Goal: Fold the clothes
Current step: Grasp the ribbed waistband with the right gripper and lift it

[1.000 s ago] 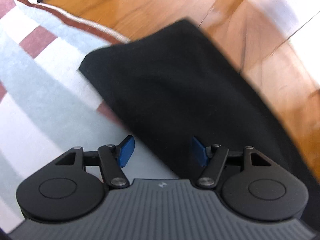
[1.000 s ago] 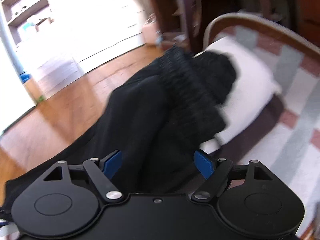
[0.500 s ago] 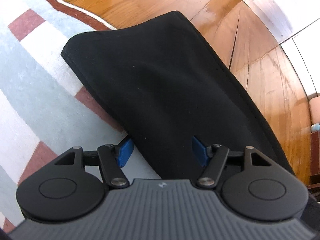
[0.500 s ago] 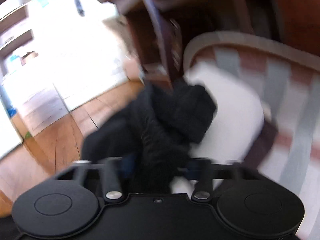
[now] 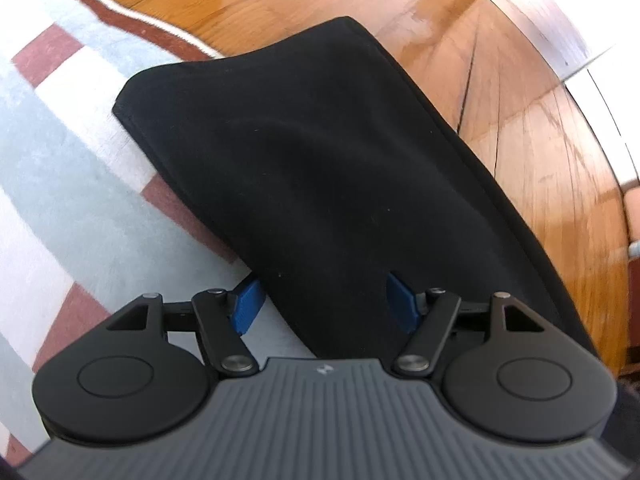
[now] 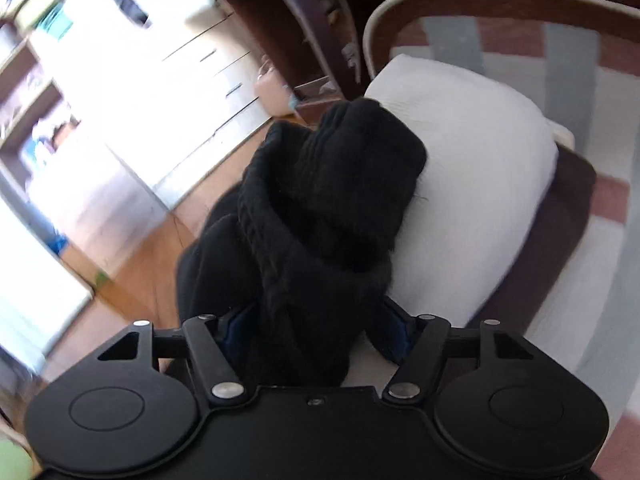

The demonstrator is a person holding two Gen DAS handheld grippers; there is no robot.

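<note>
A black garment lies partly on the striped rug and partly on the wood floor. My left gripper is open, and the flat black cloth runs between its blue pads without being pinched. In the right wrist view the garment's bunched ribbed knit end rises in front of the camera. My right gripper is shut on this thick bundle, which half hides its blue pads.
A white cushion lies on the rug right of the bundle, over a dark brown cloth. Dark wooden furniture and bright white drawers stand beyond. The rug's brown border meets the floor.
My right gripper's pads have closed in on the knit bundle and swung it towards the cushion and furniture. The left view has shifted slightly over the flat cloth; its fingers stay apart.
</note>
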